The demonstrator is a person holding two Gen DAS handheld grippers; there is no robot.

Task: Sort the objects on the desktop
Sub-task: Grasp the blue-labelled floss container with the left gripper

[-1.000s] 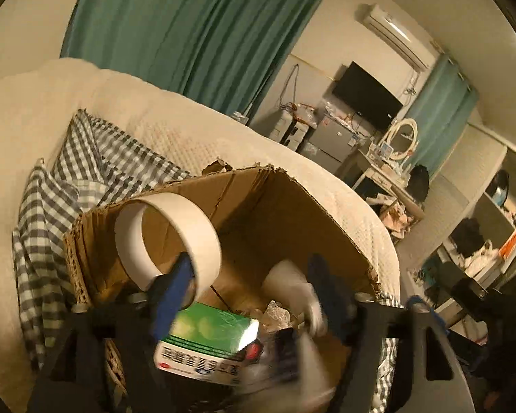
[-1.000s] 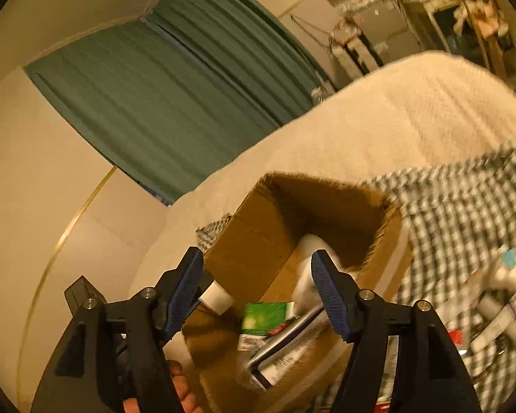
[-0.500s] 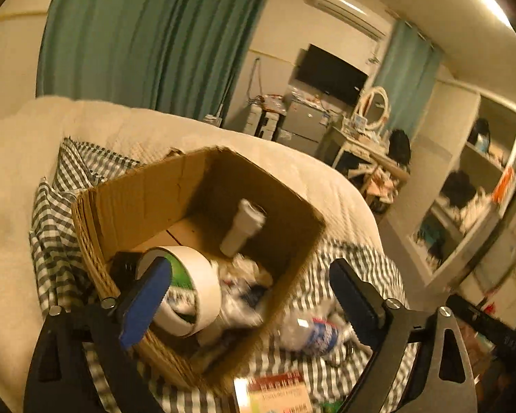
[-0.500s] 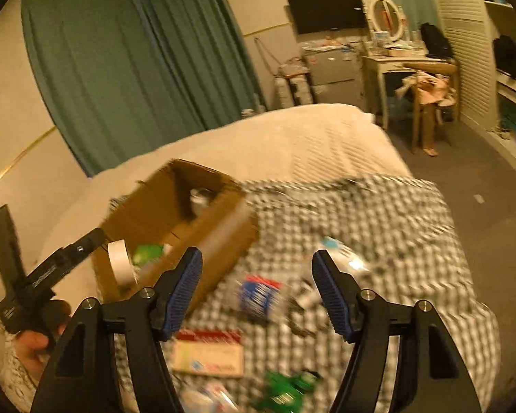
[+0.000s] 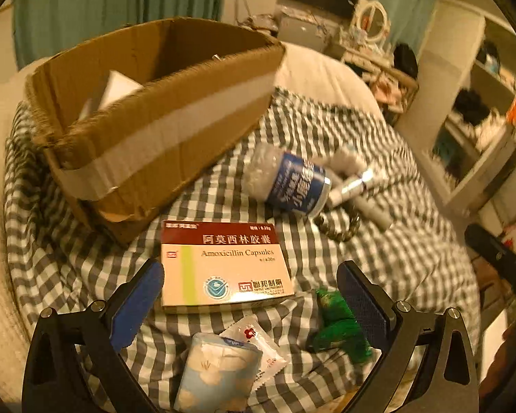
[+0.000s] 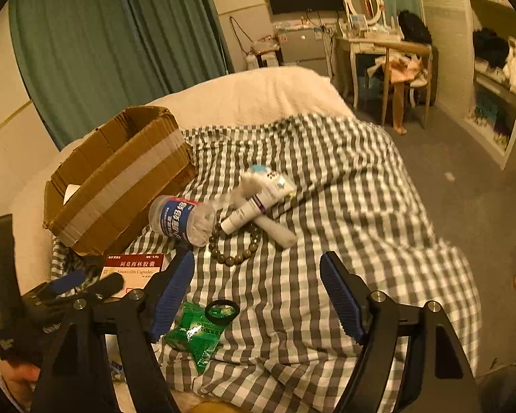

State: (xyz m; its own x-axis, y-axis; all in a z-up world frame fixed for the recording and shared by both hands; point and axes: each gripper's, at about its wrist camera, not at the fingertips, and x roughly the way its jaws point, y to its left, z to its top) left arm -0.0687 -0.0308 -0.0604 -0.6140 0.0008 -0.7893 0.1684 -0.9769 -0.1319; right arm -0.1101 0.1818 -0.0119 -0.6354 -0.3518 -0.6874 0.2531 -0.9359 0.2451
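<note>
Checked cloth covers the bed, with teal curtains behind; the left gripper hovers with jaws wide apart and empty, the amoxicillin box lying between and just ahead of them, a tissue pack under them, a green packet by the right jaw; beyond stands the cardboard box, a water bottle to its right; the right gripper is likewise spread and empty, a bead bracelet and white tubes ahead.
</note>
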